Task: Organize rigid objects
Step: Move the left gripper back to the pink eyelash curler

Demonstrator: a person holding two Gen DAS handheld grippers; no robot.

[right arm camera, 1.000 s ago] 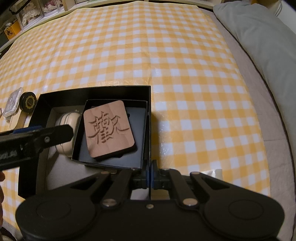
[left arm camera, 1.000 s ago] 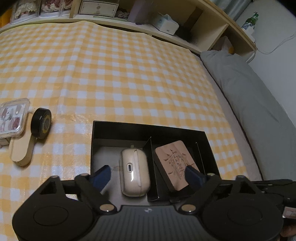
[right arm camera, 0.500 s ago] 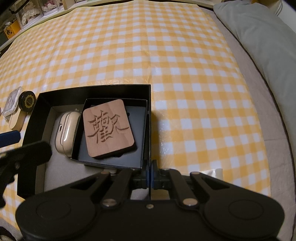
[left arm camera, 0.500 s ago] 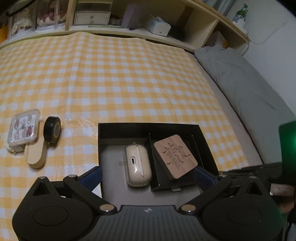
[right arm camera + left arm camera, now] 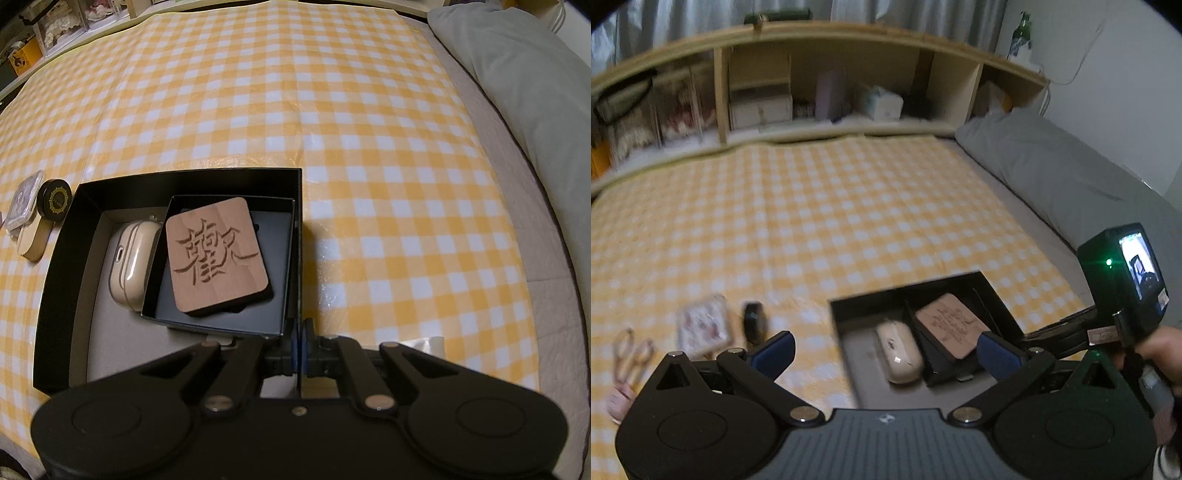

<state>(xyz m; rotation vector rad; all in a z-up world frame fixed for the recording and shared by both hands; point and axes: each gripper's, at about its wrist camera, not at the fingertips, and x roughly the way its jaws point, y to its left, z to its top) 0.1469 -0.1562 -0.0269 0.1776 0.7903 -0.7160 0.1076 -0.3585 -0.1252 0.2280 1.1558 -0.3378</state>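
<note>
A black box (image 5: 59,280) lies on the yellow checked cloth. Inside it are a beige earbud case (image 5: 129,266) and a smaller black tray (image 5: 273,236) holding a carved wooden coaster (image 5: 216,254). My right gripper (image 5: 300,350) is shut on the box's right wall at its near corner. My left gripper (image 5: 884,354) is open and empty, raised above and behind the box (image 5: 849,314), where the case (image 5: 899,350) and coaster (image 5: 951,330) also show. Left of the box lie a black round tin (image 5: 55,199), a clear plastic case (image 5: 24,201) and a wooden piece (image 5: 33,243).
A grey pillow (image 5: 1052,173) runs along the right edge of the bed. A wooden shelf (image 5: 820,92) with boxes stands at the far end. Scissors (image 5: 628,354) lie at the left in the blurred left wrist view.
My left gripper has pulled back and up away from the box, tilting its view toward the shelf. The right gripper has stayed shut on the box wall.
</note>
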